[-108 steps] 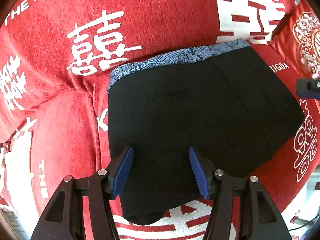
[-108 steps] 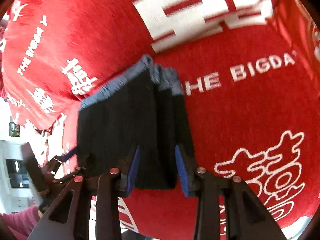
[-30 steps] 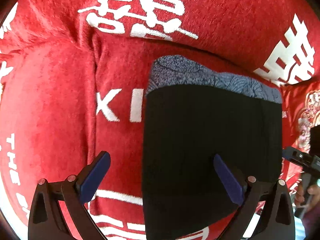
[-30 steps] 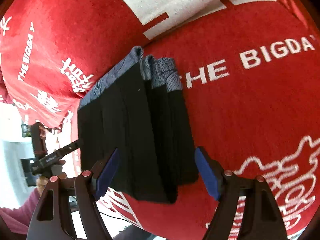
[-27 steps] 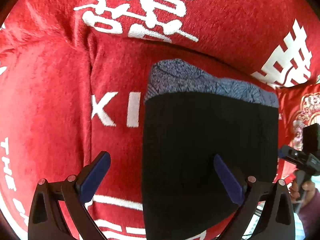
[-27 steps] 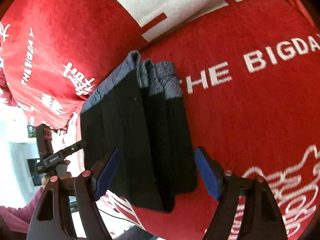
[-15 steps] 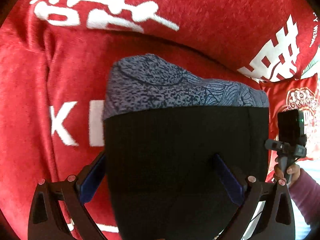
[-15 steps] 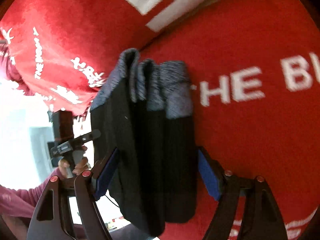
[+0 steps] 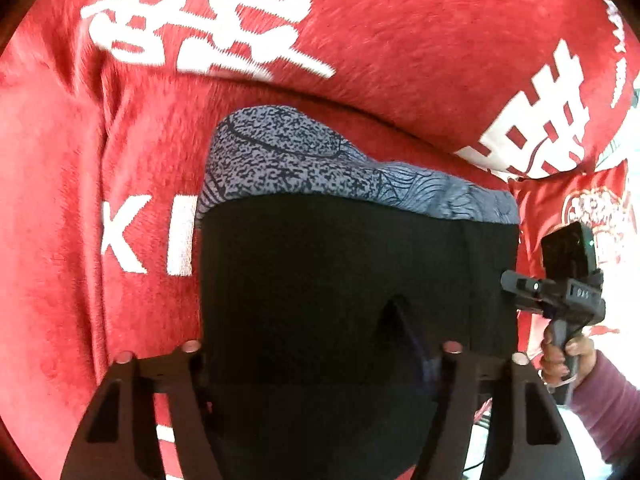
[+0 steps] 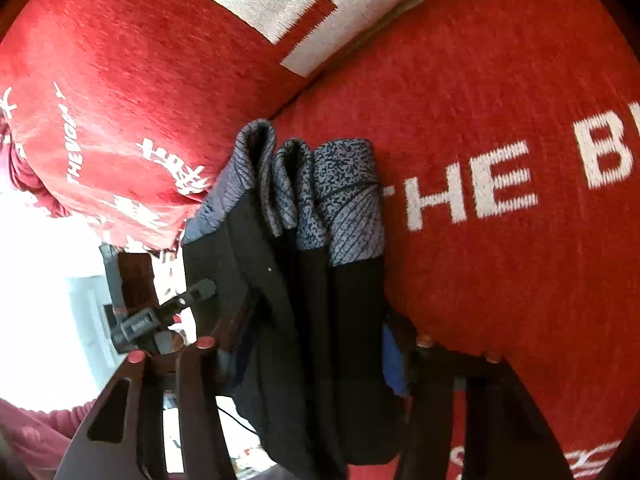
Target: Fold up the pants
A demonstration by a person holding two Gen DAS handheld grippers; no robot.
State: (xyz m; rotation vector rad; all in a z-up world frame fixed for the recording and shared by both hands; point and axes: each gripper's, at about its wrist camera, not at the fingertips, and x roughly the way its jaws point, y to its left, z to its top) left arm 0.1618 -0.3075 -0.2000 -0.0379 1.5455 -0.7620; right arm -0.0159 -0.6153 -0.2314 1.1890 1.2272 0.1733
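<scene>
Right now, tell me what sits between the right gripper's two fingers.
The folded black pants fill the gap of the right gripper, several stacked layers showing in the right wrist view.

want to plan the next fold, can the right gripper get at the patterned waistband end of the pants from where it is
Probably not without repositioning: the right gripper straddles the black end of the folded pants, and the waistband lies at the far end, with the whole fold in between.

One folded pants [image 9: 352, 280], two claws, one red cover [image 9: 400, 60].

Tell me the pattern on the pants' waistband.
The waistband is grey-blue with dark speckles and fine curved lines, above plain black fabric; clearest in the left wrist view.
</scene>
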